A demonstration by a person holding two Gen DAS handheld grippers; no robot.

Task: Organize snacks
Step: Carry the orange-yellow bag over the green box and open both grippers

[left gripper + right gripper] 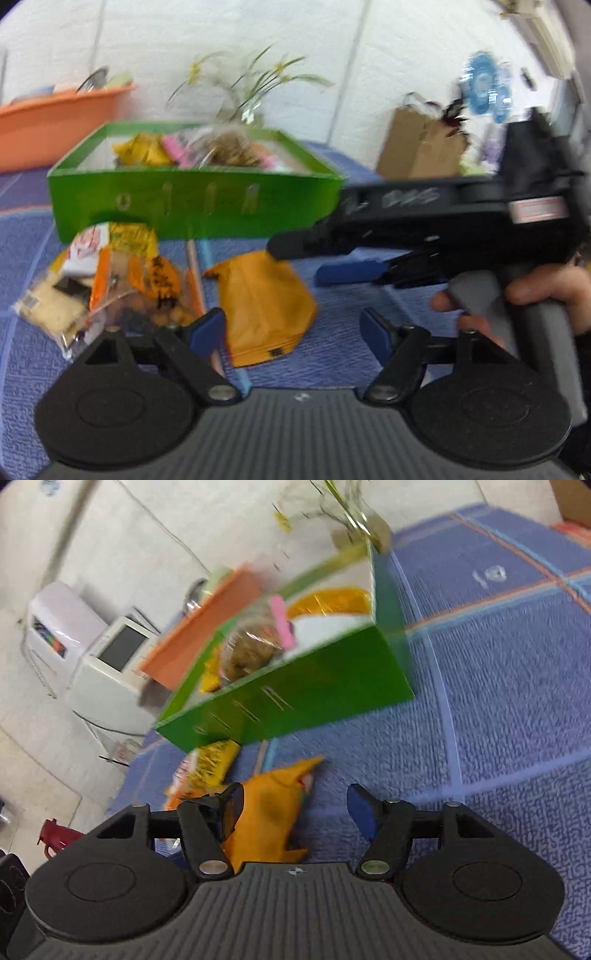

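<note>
A green box [192, 210] holding several snack packets stands on the blue cloth; it also shows in the right wrist view [314, 698]. An orange snack pouch [262, 306] lies in front of it, and it shows in the right wrist view [269, 812] too. A pile of loose packets [110, 280] lies to its left. My left gripper [295, 332] is open just above the pouch. My right gripper [295, 812] is open over the pouch and shows from the side in the left wrist view [303, 258]. Both are empty.
An orange tub [55, 122] sits at the back left, a plant [243, 92] behind the box, and a brown paper bag [417, 147] at the back right. In the right wrist view a white appliance [110, 664] stands beyond the table edge.
</note>
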